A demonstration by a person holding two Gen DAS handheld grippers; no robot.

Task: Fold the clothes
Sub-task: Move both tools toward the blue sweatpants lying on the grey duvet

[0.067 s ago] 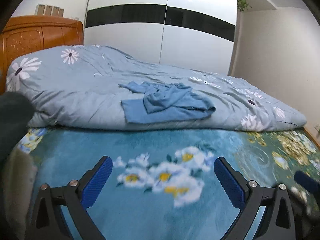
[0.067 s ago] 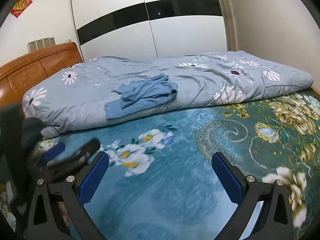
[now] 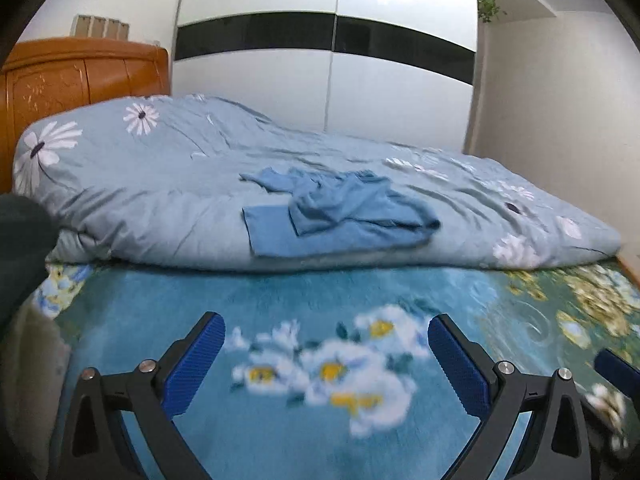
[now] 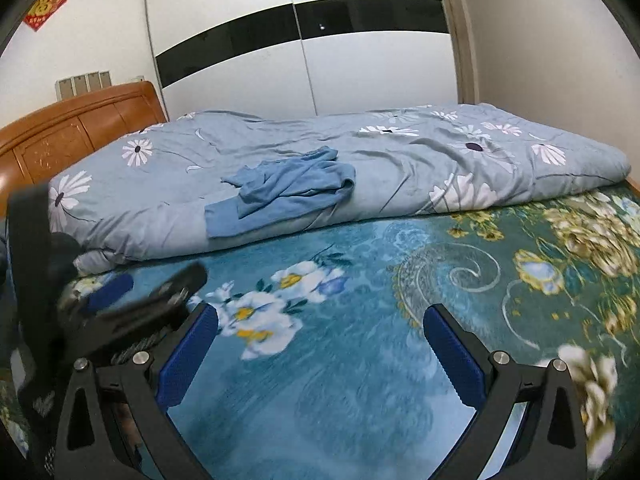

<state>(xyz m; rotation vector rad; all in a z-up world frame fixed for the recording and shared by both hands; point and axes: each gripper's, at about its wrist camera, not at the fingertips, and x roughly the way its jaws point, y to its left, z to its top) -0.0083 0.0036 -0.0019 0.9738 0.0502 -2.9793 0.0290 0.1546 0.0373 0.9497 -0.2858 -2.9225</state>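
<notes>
Blue garment (image 3: pixel 340 212) lies crumpled on far duvet (image 3: pixel 160 184), unfolded. Left gripper (image 3: pixel 326 354) and right gripper (image 4: pixel 320 350) hover wide open, empty, over near floral blanket (image 4: pixel 360 360) (views barely shifted since a moment ago); garment still beyond reach.

Each gripper, left (image 3: pixel 326 354) and right (image 4: pixel 320 346), has black angular jaws with triangular cut-outs, silver screws at the joints, and ribbed blue pads (image 3: pixel 195 364). In the right wrist view the left gripper shows blurred at the left edge, black with blue, perhaps with a dark strap (image 4: pixel 30 248).
</notes>
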